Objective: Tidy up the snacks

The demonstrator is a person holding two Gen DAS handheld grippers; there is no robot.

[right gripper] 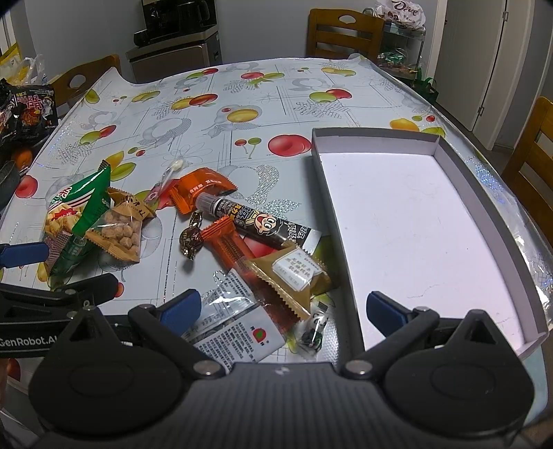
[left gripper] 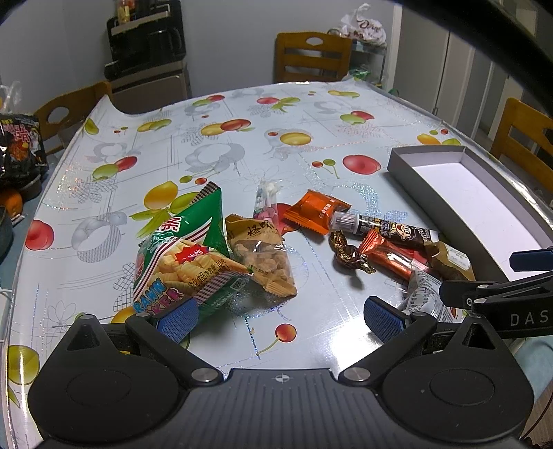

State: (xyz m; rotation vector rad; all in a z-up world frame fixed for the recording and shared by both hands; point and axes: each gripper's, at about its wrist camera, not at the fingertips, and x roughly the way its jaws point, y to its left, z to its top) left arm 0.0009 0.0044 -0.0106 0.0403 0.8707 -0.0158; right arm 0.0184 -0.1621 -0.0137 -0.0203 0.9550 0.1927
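Nearest in the left wrist view, the left gripper [left gripper: 280,316] is held low over the table [left gripper: 242,114], its blue-padded fingers spread wide apart with nothing clamped between them. The green prawn-cracker bag [left gripper: 183,255] is found just ahead of its left finger, overlapping the pad's tip; whether it is touched cannot be told. A clear bag of brown nuggets [left gripper: 262,252] is laid against the green bag's right side. In the right wrist view, the right gripper [right gripper: 283,311] is likewise held with fingers parted and empty; a white printed packet [right gripper: 235,328] is seen between them, close to the left finger, with a small clear wrapper [right gripper: 312,330] beside it. Immediately beyond, a tan sealed packet [right gripper: 293,276] is laid over an orange-red bar [right gripper: 231,243]. A dark foil-wrapped sweet [right gripper: 191,238] is set just left of that bar. Farther ahead, a black tube with a cartoon face [right gripper: 255,217] lies diagonally, its grey cap touching an orange packet [right gripper: 200,188]. A clear lollipop wrapper [right gripper: 169,172] is placed left of the orange packet. The shallow grey box with white floor [right gripper: 408,221] is positioned ahead and to the right of the right gripper, its near wall passing between the fingers. Wooden chairs [right gripper: 342,31] are ranged beyond the table's far edge.
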